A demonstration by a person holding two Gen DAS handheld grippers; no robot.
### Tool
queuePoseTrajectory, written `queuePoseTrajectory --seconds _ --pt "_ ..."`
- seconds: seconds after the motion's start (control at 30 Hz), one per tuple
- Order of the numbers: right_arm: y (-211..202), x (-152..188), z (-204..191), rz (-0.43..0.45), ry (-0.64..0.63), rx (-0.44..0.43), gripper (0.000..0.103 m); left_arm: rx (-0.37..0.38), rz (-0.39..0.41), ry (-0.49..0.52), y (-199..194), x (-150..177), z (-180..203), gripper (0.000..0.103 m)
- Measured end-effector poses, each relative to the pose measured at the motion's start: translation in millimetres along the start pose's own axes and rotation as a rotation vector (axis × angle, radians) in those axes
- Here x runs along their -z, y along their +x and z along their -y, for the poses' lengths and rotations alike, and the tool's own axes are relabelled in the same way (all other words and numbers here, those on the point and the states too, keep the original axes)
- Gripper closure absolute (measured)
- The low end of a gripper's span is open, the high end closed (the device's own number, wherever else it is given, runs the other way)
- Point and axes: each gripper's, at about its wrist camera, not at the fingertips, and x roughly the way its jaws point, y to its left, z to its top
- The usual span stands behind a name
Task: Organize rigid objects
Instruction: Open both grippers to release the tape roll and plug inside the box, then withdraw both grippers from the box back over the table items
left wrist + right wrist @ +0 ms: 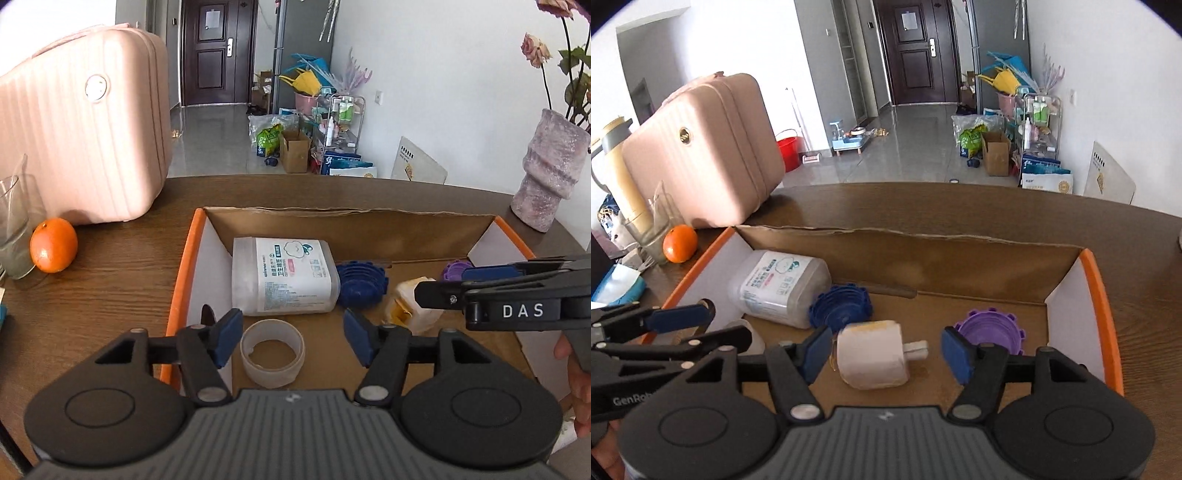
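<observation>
An open cardboard box point(184, 280) with orange edges sits on the wooden table; it also shows in the right wrist view point(1102, 295). Inside lie a clear plastic container point(282, 277) point(779, 286) on its side, a blue ridged lid point(362, 284) point(840, 306), a purple ridged lid point(456, 269) point(988, 330), a white and yellow plug-like block point(415, 301) point(873, 354) and a roll of clear tape point(272, 352). My left gripper point(291, 341) is open above the tape roll. My right gripper point(888, 350) is open around the white block without touching it.
A pink suitcase point(81, 140) stands at the table's back left. An orange point(53, 245) and a glass point(13, 229) sit left of the box. A pink vase point(550, 177) with flowers stands at the back right. A thermos point(622, 166) is far left.
</observation>
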Motion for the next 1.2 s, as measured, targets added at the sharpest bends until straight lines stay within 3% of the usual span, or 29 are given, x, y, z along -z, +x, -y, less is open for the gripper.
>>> queuePoseTrajectory --seconds 0.2,0.37,0.53,0.6,0.67,0.97,1.07,1.2 --pt "-44 -6 -8 0.047 -0.021 0.007 0.038 -0.012 0.029 -0.018 -35 -3 0 0.035" --pt "-94 -2 -14 0.124 -0.026 -0.01 0.027 -0.049 0.108 -0.011 -80 -3 4 0.03" --pt "-134 13 -25 0.172 -0.038 0.01 0.026 -0.077 0.171 -0.025 -124 10 6 0.029" --pt "-151 22 -29 0.199 -0.038 0.01 0.025 -0.075 0.199 -0.035 -141 17 6 0.027" --pt "-168 33 -32 0.24 -0.038 0.014 0.021 -0.074 0.252 -0.034 -160 26 9 0.018" --pt "-221 83 -45 0.371 -0.022 0.014 0.018 -0.075 0.385 0.007 -225 69 23 0.009" --pt "-240 101 -53 0.433 -0.038 0.032 0.013 -0.085 0.438 0.023 -244 88 27 0.001" --pt "-262 129 -64 0.517 -0.052 0.029 0.003 -0.095 0.51 0.013 -269 111 30 0.0"
